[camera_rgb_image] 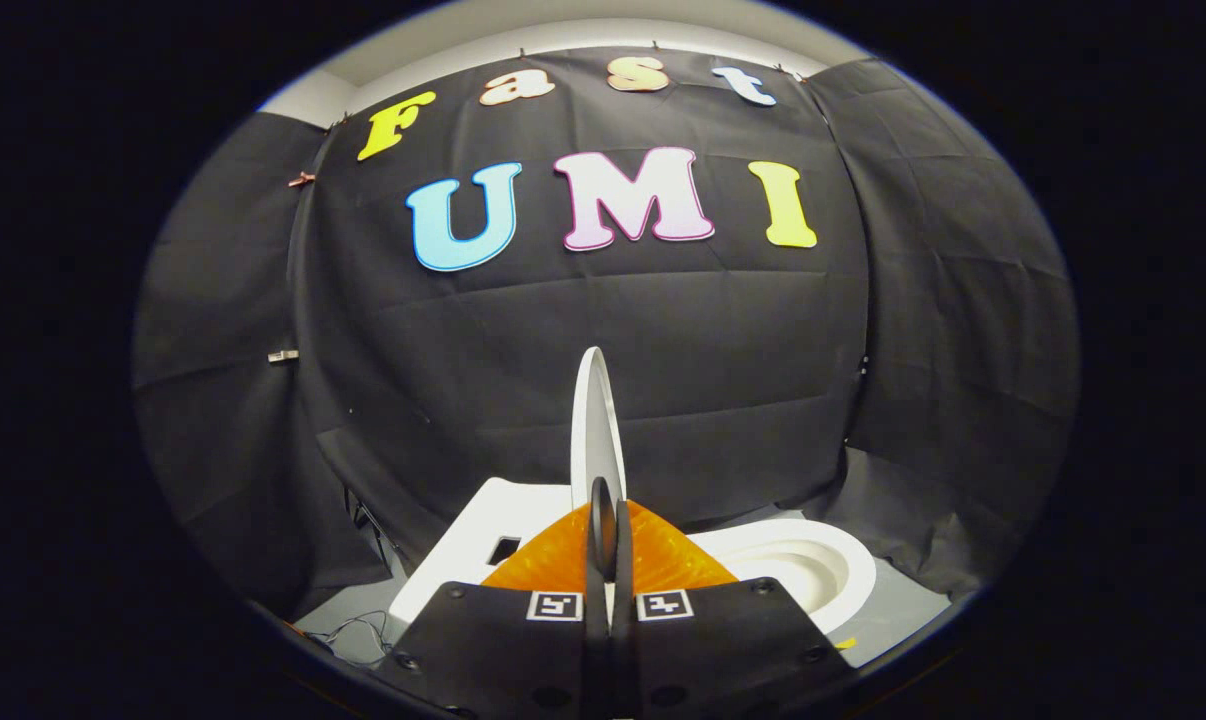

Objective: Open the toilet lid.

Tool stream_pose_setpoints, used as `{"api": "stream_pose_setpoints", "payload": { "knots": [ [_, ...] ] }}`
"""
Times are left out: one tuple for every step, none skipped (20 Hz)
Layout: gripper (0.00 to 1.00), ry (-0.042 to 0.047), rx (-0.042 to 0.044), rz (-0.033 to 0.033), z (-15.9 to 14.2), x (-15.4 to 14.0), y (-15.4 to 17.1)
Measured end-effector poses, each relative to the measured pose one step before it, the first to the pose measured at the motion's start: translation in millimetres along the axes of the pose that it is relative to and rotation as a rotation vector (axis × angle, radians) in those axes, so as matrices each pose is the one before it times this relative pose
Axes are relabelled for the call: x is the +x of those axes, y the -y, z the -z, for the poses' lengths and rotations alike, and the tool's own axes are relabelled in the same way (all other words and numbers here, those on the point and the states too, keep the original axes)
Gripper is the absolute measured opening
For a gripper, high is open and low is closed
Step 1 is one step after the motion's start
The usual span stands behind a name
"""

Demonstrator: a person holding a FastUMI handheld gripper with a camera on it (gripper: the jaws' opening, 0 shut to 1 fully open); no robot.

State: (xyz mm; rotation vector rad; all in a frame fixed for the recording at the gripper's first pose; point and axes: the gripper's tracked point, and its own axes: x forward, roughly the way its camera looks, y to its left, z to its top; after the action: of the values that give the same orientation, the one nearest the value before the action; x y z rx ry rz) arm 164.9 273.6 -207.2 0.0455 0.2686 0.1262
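Observation:
The white toilet lid [596, 420] stands nearly upright and I see it edge-on, rising just ahead of my fingers. My gripper [609, 505] is shut on the lid's edge, one finger pressing on each side of it. To the right of the lid lies the white seat ring with the open bowl [813, 565]. To the left of the lid is the white tank top [463, 545] with a dark recess in it.
Black cloth walls close in the booth behind and on both sides of the toilet. Grey floor [898, 610] shows beside the bowl on the right. Thin cables [358, 630] lie on the floor left of the tank.

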Motion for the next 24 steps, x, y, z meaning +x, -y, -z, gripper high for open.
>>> {"api": "stream_pose_setpoints", "payload": {
  "knots": [
    [0.07, -0.00188, -0.01024, -0.00174, 0.66, 0.26, -7.24],
    [0.07, -0.00211, -0.01507, -0.00543, 2.28, -0.64, -7.51],
    [0.07, 0.00002, -0.02034, -0.00282, -0.01, 0.15, -6.23],
    [0.07, 0.00044, -0.017, -0.00914, 1.37, -1.64, -7.32],
    [0.09, -0.00161, -0.01012, -0.0033, 1.0, 0.87, -4.47],
    [0.1, -0.0019, 0.00001, -0.02315, 4.14, 0.26, -10.32],
    [0.15, -0.00088, -0.00396, -0.00357, -1.6, -0.54, -1.54],
    [0.17, -0.00306, -0.00408, -0.00229, 0.68, 0.54, -4.19],
    [0.17, 0.00214, -0.00717, -0.00041, -0.35, -0.18, -0.96],
    [0.18, -0.00242, -0.00773, -0.00639, -0.77, 1.07, -5.05],
    [0.31, -0.00557, -0.00783, -0.00632, 3.08, -0.6, -2.1],
    [0.45, -0.00447, -0.00071, -0.01654, 0.05, -1.4, -4.0],
    [0.58, 0.00737, 0.01208, -0.02414, -3.06, -1.05, -4.25],
    [0.72, 0.00595, 0.0078, -0.01145, -3.29, -2.58, -2.1],
    [0.85, 0.01006, 0.00164, -0.00692, -4.12, -3.7, -0.88],
    [0.98, 0.01541, 0.00194, -0.0134, -7.48, -4.82, -1.94],
    [0.98, 0.01663, 0.00407, -0.01386, -6.87, -3.93, -1.17],
    [0.98, 0.01582, 0.00379, -0.01123, -6.62, -4.31, -0.16],
    [0.98, 0.01252, -0.00003, -0.00534, -6.94, -5.26, 1.75],
    [0.98, 0.01071, -0.00214, -0.00316, -6.89, -5.13, 2.89],
    [0.98, 0.0107, -0.00216, -0.00234, -7.33, -5.82, 4.06],
    [0.98, 0.01358, -0.00023, 0.00016, -8.84, -7.42, 4.39],
    [0.98, 0.01441, 0.00066, -0.00099, -9.53, -7.46, 4.19],
    [0.98, 0.0147, -0.00064, 0.00106, -9.81, -7.65, 5.5]
  ]
}}
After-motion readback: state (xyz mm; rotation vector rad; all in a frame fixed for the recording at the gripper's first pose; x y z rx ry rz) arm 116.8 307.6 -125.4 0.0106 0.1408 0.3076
